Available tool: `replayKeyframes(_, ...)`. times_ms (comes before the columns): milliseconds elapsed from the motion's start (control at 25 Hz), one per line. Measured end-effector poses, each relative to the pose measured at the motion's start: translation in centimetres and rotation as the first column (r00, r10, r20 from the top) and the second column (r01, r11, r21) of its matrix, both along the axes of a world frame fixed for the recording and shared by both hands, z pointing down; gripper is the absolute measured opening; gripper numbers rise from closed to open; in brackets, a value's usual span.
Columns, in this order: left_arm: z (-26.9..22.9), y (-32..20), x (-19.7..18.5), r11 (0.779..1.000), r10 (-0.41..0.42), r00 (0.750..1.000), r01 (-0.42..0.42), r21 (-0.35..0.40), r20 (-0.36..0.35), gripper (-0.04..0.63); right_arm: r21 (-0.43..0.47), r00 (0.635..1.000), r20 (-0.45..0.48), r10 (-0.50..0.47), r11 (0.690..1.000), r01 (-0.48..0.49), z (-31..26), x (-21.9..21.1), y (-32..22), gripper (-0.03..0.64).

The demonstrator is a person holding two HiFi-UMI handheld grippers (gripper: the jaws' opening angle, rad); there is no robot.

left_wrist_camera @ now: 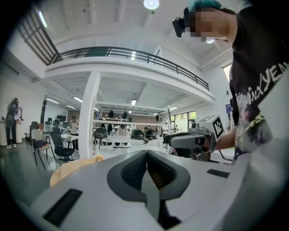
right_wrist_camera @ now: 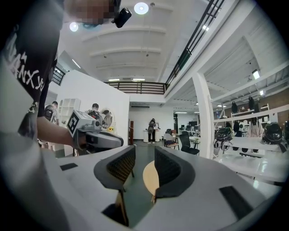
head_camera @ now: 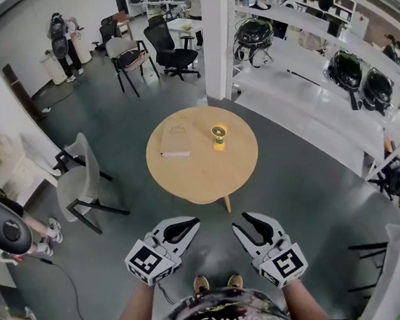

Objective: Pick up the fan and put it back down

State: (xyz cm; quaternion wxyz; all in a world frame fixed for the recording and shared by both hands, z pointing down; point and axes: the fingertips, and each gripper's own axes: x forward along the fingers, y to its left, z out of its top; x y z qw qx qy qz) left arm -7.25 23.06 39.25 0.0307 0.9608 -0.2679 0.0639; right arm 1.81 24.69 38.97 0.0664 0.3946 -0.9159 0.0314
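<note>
Two empty grippers, fan not yet reached.
Jaws of the left gripper (left_wrist_camera: 146, 158) meet; those of the right gripper (right_wrist_camera: 144, 155) stand slightly parted on nothing. Both hang low in frame, likely poised to approach the fan (head_camera: 218, 136), upright at centre on the round table (head_camera: 209, 183) beside a notebook (head_camera: 175, 140).

Left gripper (head_camera: 191, 224): held low before the torso, roughly level, tips forward, jaws closed together, nothing between them. Right gripper (head_camera: 242, 222): beside the left and apart from it, roughly level, jaws parted by a narrow gap, empty. Left forearm (head_camera: 133, 310) and right forearm (head_camera: 303, 306): bare, extended forward, one gripper each.
</note>
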Motion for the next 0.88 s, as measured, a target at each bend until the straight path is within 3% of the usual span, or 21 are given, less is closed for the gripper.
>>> replayKeyframes(320, 0.03, 0.14, 0.02, 1.0, 0.004, 1.0, -0.004, 0.002, 0.002, 0.02, -0.007, 1.0, 0.018, -0.003, 1.0, 0.003, 0.08, 0.17, 0.18, 0.263)
replayKeyframes(880, 0.45, 0.54, -0.45, 1.0, 0.004, 1.0, -0.004, -0.002, -0.003, 0.02, -0.017, 0.999, 0.031, 0.017, 1.0, -0.016, 0.64, 0.26, 0.29, 0.405)
